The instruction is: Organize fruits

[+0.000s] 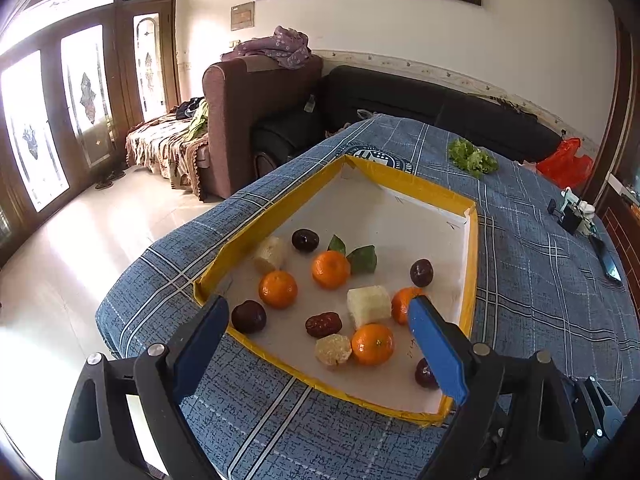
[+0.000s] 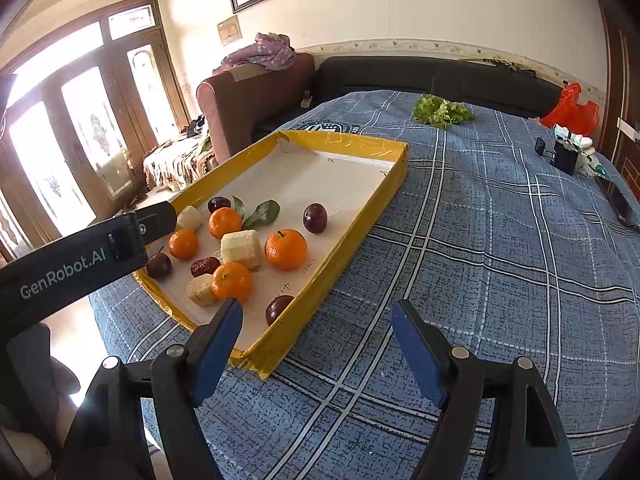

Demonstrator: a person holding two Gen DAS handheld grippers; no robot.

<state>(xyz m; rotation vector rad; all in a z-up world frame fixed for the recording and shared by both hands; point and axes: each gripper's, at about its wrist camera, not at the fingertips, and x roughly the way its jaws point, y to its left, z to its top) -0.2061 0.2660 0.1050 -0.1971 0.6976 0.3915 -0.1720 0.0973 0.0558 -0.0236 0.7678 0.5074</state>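
Note:
A shallow tray with a yellow rim (image 1: 280,204) and a white floor lies on the blue checked cloth. In it are several oranges (image 1: 278,289), several dark plums (image 1: 305,239), three pale cut chunks (image 1: 368,306), a red date (image 1: 323,325) and green leaves (image 1: 362,259). My left gripper (image 1: 317,305) hangs open over the tray's near end, with nothing gripped. My right gripper (image 2: 316,308) is open over bare cloth just right of the tray's near corner (image 2: 256,364), nothing between its fingers. Closest to it are a plum (image 2: 279,308) and an orange (image 2: 286,249).
A bunch of lettuce (image 2: 440,111) lies at the far end of the cloth. A red plastic bag (image 2: 572,110), small black devices (image 2: 564,156) and a dark phone (image 2: 620,204) sit along the right side. Sofas (image 1: 256,96) stand beyond the table.

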